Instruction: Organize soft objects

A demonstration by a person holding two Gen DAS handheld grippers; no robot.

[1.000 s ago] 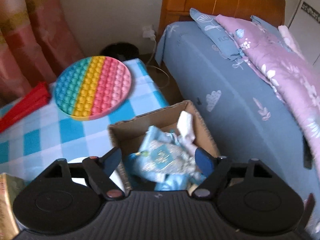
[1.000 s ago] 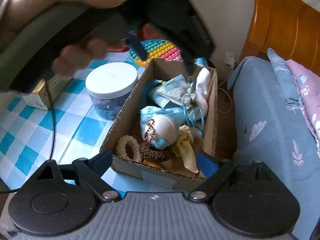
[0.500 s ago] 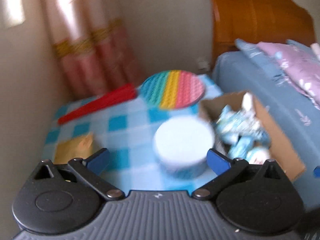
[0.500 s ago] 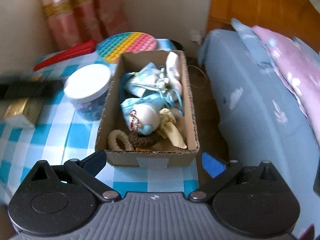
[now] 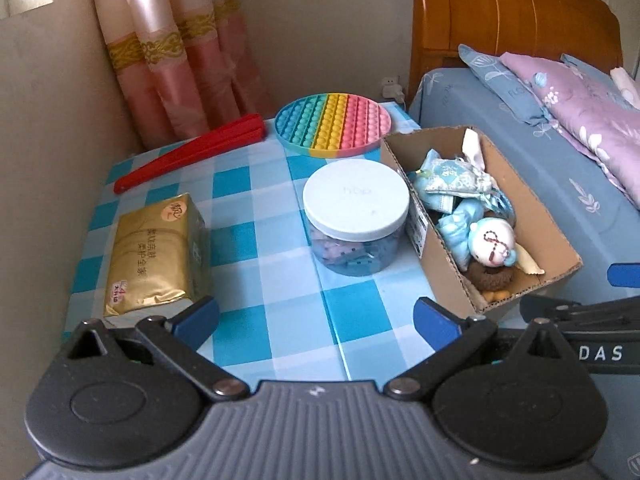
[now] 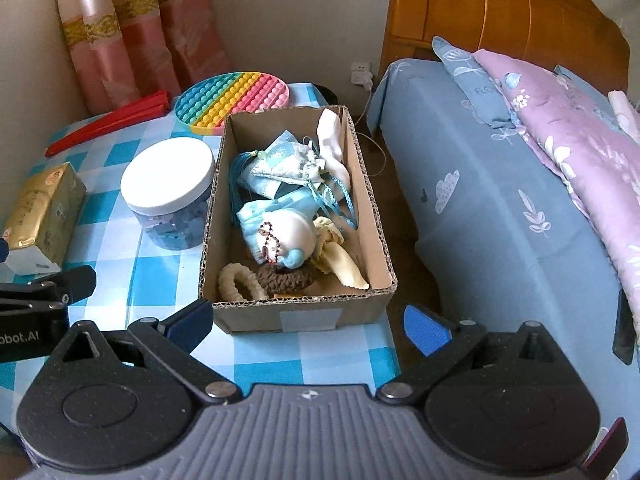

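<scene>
A cardboard box [image 6: 362,184] [image 5: 532,208] stands at the table's right edge. It holds soft things: a pale blue pouch [image 6: 280,160], a white round plush with a blue ear [image 6: 290,234] [image 5: 494,242], a cream scrunchie [image 6: 238,282], a brown scrunchie [image 6: 290,280] and cream cloth pieces [image 6: 340,262]. My left gripper [image 5: 316,322] is open and empty, above the table's front. My right gripper [image 6: 308,326] is open and empty, just before the box's near end.
On the blue checked tablecloth [image 5: 256,240] stand a white-lidded jar [image 5: 356,216], a gold tissue pack [image 5: 154,252], a rainbow pop-it disc [image 5: 334,124] and a red folded fan [image 5: 192,152]. A bed with blue sheet [image 6: 500,200] lies right of the table.
Both grippers have pulled back from the box toward the table's front. The left gripper, which was over the box a second ago, has swung left and now faces the jar.
</scene>
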